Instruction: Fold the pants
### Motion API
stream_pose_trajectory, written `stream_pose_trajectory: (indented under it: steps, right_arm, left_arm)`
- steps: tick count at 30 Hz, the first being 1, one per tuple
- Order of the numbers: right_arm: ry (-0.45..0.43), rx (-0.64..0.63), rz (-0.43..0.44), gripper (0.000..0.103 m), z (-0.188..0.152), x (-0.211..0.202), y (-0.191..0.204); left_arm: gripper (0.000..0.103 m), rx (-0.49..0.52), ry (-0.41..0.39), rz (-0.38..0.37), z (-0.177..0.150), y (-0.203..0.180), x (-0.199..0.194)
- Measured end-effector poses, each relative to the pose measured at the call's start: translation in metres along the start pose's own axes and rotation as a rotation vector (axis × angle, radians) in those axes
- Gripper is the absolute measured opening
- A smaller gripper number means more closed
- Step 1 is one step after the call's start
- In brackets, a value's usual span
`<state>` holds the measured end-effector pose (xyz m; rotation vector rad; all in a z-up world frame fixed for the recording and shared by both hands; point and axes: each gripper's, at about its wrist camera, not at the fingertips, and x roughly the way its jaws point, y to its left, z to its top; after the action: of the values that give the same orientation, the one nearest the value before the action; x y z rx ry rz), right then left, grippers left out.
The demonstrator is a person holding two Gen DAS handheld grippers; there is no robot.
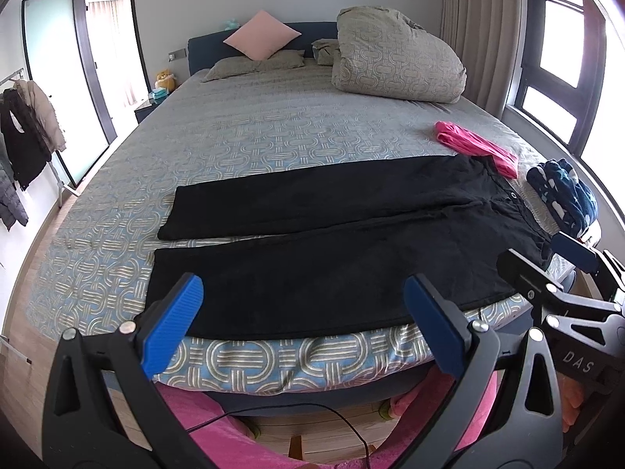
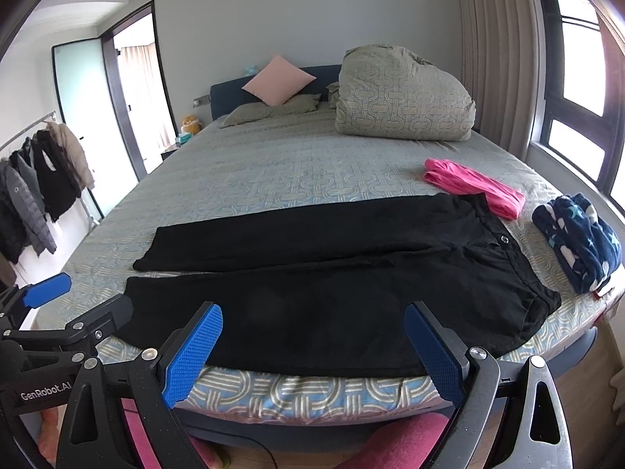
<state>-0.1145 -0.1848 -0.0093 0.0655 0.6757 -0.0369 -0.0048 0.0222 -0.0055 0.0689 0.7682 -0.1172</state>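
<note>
Black pants (image 1: 332, 242) lie flat across the near edge of the bed, waistband to the right, both legs spread to the left; they also show in the right wrist view (image 2: 332, 273). My left gripper (image 1: 302, 308) is open and empty, hovering just above the near leg at the bed's edge. My right gripper (image 2: 312, 336) is open and empty, above the near leg closer to the waist. The right gripper shows at the right in the left wrist view (image 1: 547, 262); the left gripper shows at the left in the right wrist view (image 2: 82, 297).
A folded pink garment (image 2: 472, 185) and a folded navy star-print garment (image 2: 578, 242) lie right of the waistband. A rolled duvet (image 2: 402, 97) and pillows sit at the headboard. A clothes rack (image 2: 35, 191) stands left. A window is on the right.
</note>
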Motion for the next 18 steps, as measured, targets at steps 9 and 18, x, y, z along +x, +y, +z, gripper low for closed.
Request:
stream_pose_trajectory:
  steps: [9,18]
  right_arm:
    - [0.001,0.013,0.019,0.096,-0.0008,0.0012,-0.0013]
    - [-0.004,0.026,0.033,0.096,-0.0007,-0.0006,-0.0021]
  left_arm:
    - [0.1,0.013,0.008,-0.012,-0.0025,-0.0001,0.0021]
    - [0.097,0.01,0.021,-0.007,-0.0039,-0.0004,0.0039]
